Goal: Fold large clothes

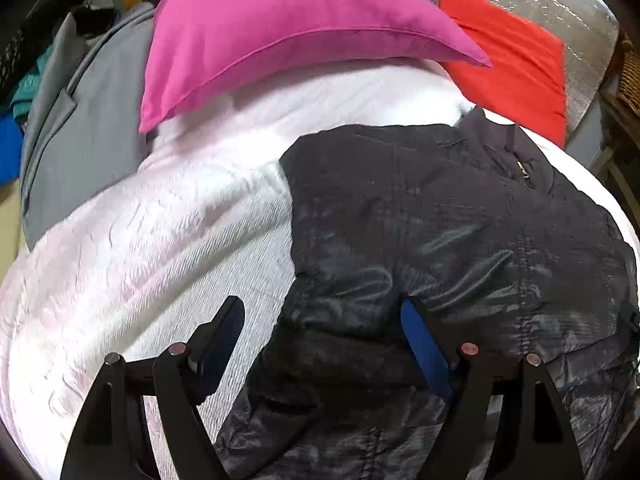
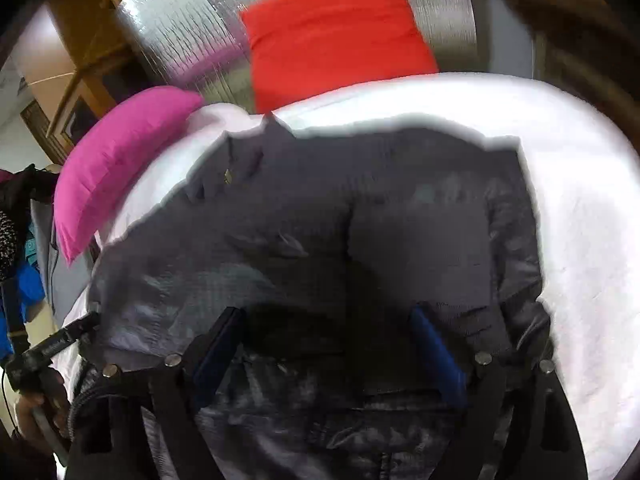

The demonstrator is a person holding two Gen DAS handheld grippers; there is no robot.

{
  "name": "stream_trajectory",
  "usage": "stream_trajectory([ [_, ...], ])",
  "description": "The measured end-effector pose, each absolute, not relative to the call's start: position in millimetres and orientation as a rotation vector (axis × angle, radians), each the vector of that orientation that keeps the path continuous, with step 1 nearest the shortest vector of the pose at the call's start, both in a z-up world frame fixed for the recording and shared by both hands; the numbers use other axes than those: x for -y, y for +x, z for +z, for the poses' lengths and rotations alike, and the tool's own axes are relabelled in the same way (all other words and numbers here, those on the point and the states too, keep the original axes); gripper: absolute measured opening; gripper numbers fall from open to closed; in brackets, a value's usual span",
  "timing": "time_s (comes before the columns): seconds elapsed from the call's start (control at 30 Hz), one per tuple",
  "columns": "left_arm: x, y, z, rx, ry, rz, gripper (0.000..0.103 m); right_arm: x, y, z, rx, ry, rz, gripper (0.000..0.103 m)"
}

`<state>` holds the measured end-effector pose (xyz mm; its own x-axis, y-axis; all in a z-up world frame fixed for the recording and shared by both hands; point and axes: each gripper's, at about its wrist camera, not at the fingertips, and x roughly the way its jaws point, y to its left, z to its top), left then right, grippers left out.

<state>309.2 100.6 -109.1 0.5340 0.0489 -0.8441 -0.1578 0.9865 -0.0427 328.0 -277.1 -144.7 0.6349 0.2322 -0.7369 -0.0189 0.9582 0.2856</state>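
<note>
Both grippers spread wide, holding nothing. Left gripper (image 1: 322, 328) hangs over the jacket's left edge at bottom centre of the left wrist view: one finger over the white bedspread (image 1: 140, 240), the other over dark fabric. My read: it's lined up to pinch that edge. Right gripper (image 2: 330, 334) sits bottom centre of the right wrist view, both fingers over the jacket body, nothing between them. Can't tell if either touches the cloth.

Black jacket (image 1: 440, 220) lies roughly flat on the bedspread, filling the lower right of the left view and the middle of the right view (image 2: 320, 220). Collar points to the top of frame, toward the red pillow (image 1: 516, 60). A small zipper pull (image 2: 227, 176) shows near the collar. Fabric is shiny, thin, quilted-looking, with creases and a loose ridge near the middle. Probably slippery, so the fold may slide. Looks spread out rather than folded, so folding is likely at an early stage.

Pink pillow (image 1: 280, 36) is upper left, apart from the jacket. Grey garment (image 1: 80, 140) lies at the left edge.
</note>
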Motion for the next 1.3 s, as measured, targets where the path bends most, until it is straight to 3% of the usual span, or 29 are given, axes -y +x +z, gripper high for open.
stream_trajectory([
  [0.13,-100,305,-107,-0.987,-0.093,0.13,0.082,274,328,-134,-0.893,0.269,0.124,0.088],
  [0.27,-98,303,-108,-0.988,-0.09,0.129,0.082,273,325,-107,-0.776,0.287,0.125,0.088],
  [0.4,-94,311,-110,-0.993,-0.098,0.129,0.082,273,340,-140,-0.904,0.258,0.118,0.09],
  [0.97,-109,302,-97,-0.978,-0.097,0.161,0.082,266,332,-151,-0.873,0.174,0.152,0.092],
  [1.17,-133,316,-95,-0.972,-0.287,0.089,0.082,267,334,-148,-0.889,0.189,0.161,0.092],
  [1.3,-150,340,-111,-1.014,-0.429,0.065,0.082,295,328,-123,-0.849,0.367,0.213,0.092],
])
